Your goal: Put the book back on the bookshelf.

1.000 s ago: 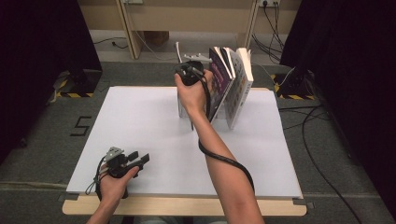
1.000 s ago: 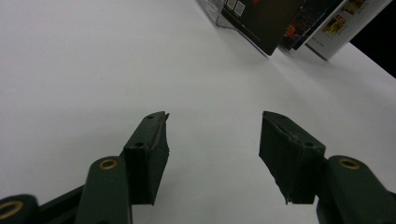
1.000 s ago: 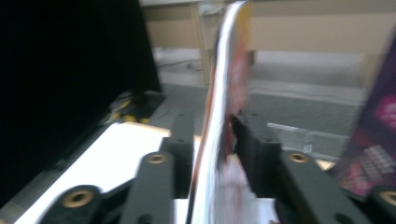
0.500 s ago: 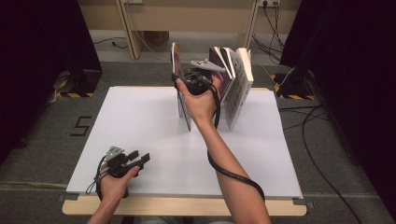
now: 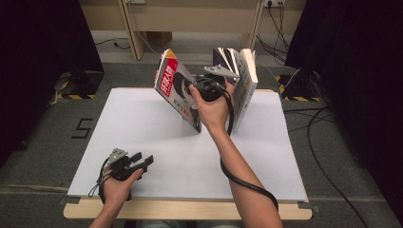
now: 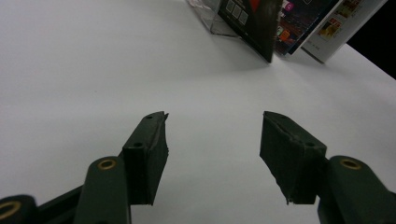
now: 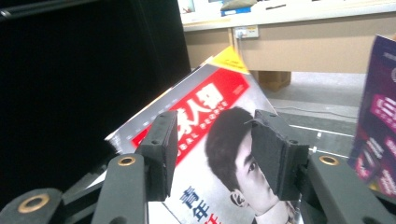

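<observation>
While the right gripper [image 5: 205, 90] has just been closing, jaws apart before a leaning magazine [image 5: 177, 88], the left gripper [image 5: 138, 161] rests open, empty, on the surface [image 5: 157, 137].

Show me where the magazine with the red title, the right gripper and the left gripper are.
magazine [image 5: 177, 92]: high view, on its tilted front cover.
right gripper [image 7: 212, 149]: right gripper view, midway between its open fingertips.
left gripper [image 6: 213, 133]: left gripper view, midway between its open fingertips, above the white table.
</observation>
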`<action>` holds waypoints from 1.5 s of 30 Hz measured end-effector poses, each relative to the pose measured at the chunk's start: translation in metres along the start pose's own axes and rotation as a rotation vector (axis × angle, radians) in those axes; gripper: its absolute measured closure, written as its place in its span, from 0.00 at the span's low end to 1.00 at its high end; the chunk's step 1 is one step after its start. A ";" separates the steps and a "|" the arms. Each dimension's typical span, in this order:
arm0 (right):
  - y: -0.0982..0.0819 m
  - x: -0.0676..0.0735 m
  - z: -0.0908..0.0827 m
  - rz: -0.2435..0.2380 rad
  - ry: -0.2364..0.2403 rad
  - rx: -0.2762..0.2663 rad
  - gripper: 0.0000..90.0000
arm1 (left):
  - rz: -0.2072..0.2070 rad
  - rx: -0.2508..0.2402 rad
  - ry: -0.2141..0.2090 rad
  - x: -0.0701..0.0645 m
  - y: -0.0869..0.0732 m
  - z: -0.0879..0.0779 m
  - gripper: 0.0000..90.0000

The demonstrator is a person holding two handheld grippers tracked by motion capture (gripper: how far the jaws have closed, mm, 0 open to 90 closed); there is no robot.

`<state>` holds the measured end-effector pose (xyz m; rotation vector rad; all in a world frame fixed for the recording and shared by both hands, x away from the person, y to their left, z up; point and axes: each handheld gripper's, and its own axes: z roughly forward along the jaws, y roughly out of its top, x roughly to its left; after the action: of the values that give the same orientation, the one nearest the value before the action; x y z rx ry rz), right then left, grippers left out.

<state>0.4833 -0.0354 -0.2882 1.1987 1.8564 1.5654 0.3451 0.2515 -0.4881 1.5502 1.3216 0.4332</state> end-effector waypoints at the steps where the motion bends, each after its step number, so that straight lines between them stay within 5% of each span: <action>1: -0.001 -0.001 0.000 0.001 -0.002 0.002 0.58 | 0.001 -0.001 0.001 0.000 0.000 0.000 0.45; 34: -0.043 -0.034 -0.028 -0.037 -0.075 0.098 0.60 | 0.009 -0.007 -0.001 -0.002 0.004 0.007 0.44; 45: -0.053 -0.043 -0.045 -0.060 -0.090 0.115 0.60 | 0.020 -0.033 -0.046 -0.016 0.034 0.027 0.45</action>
<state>0.4535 -0.0959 -0.3342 1.2300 1.9273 1.3671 0.3791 0.2291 -0.4655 1.5382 1.2591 0.4276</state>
